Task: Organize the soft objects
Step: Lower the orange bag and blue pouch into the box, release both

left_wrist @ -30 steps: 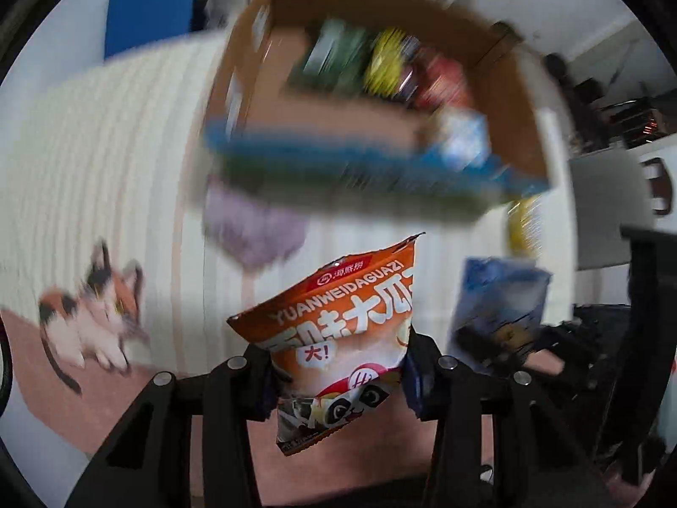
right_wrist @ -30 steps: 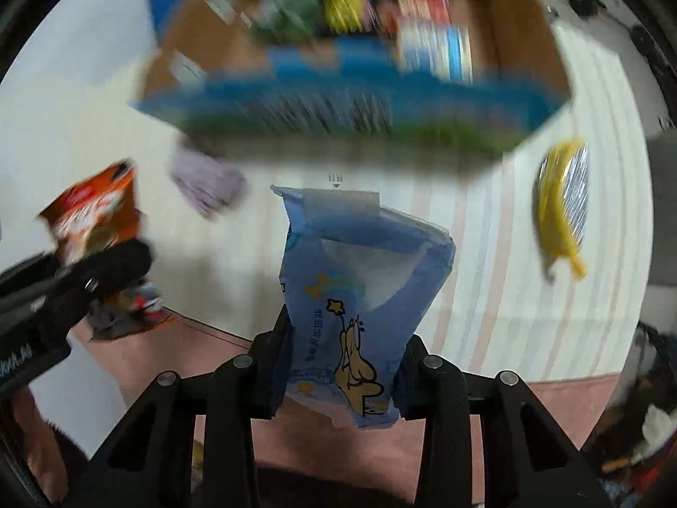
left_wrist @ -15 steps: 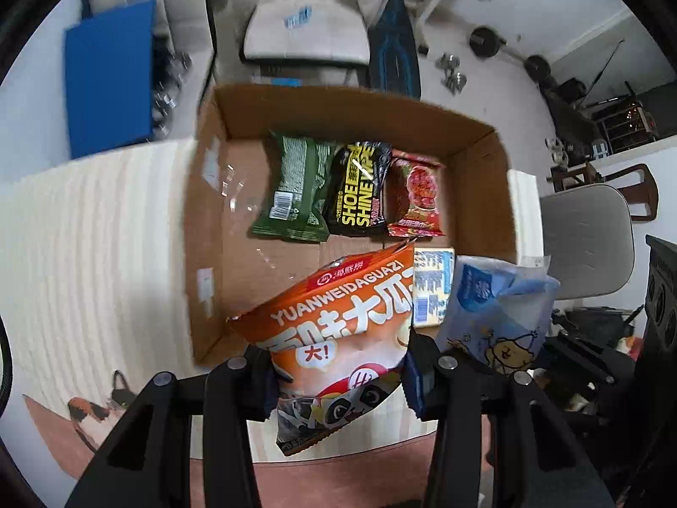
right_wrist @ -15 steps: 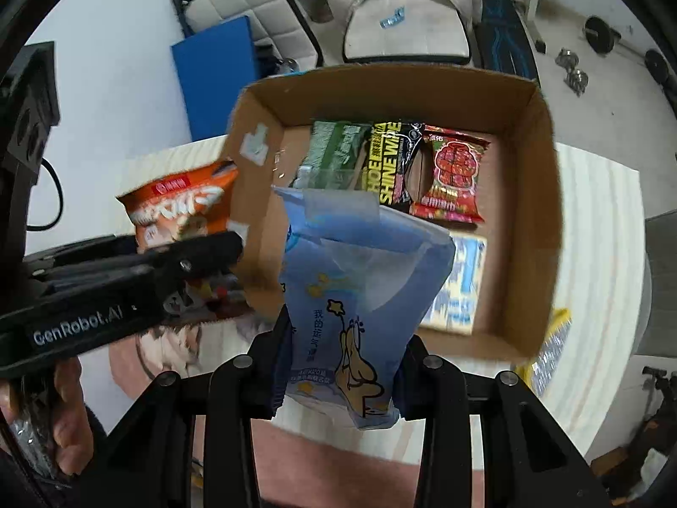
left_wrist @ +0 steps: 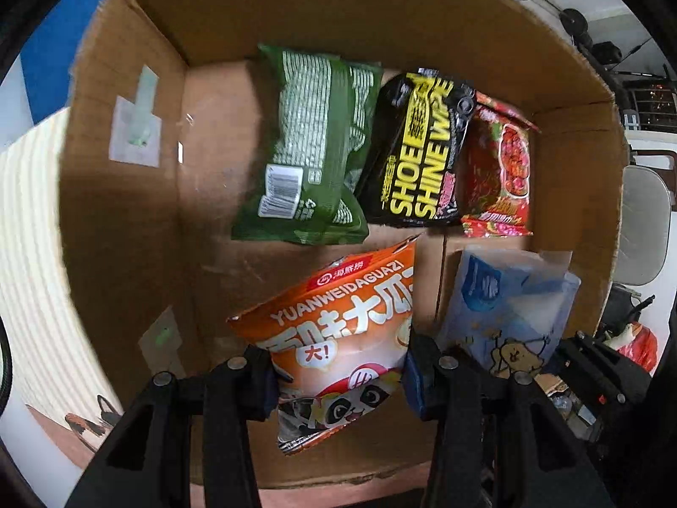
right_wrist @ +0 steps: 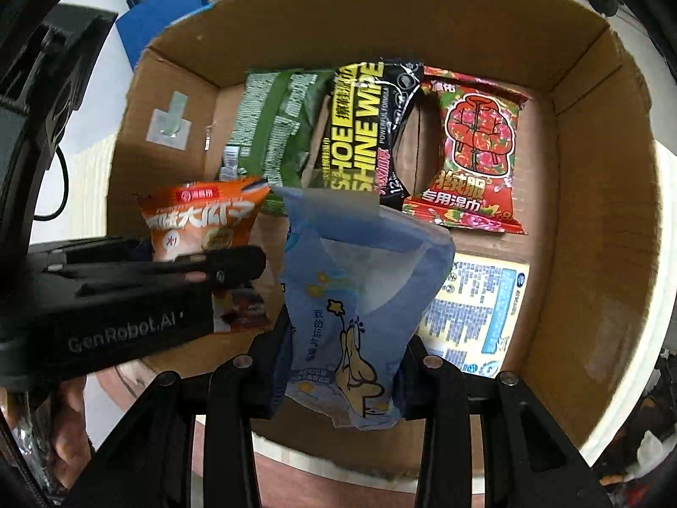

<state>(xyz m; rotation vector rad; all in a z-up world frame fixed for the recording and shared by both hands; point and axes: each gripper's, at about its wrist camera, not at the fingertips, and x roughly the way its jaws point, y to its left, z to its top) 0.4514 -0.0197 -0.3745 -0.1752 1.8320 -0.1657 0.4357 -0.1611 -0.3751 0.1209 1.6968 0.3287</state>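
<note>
Left wrist view: the left claw (left_wrist: 338, 374) is pinching the orange snack bag (left_wrist: 338, 338) by its lower half, pads pressed against both sides, and the bag stands up between the fingers over the open cardboard box (left_wrist: 122, 194). On the box floor beyond it lie three packs in a row: a green packet (left_wrist: 309, 148), back side up with its barcode showing, a black shoe shine wipes pack (left_wrist: 419, 152) overlapping the green one's right edge, and a red wet-wipe pack (left_wrist: 503, 173) partly tucked under the black one. To the right, the blue pouch (left_wrist: 507, 309) with the cartoon dog hangs beside the orange bag, also inside the box walls. A cream striped table (left_wrist: 29, 262) shows to the left of the box.

Right wrist view: the right claw (right_wrist: 342, 370) is clamped tight on the blue pouch (right_wrist: 359, 296), gripping it near the bottom, the pouch upright over the middle of the box (right_wrist: 592, 254). At the left, the left claw (right_wrist: 224, 269) comes in sideways with the orange snack bag (right_wrist: 203, 220) in its grip, just beside the pouch. Behind them sit the green packet (right_wrist: 275, 127), the black wipes pack (right_wrist: 364, 127) and the red pack (right_wrist: 474, 152), which here lies clear of the black one. A light blue printed packet (right_wrist: 478, 309) lies flat on the box floor at the right, below the red pack.
</note>
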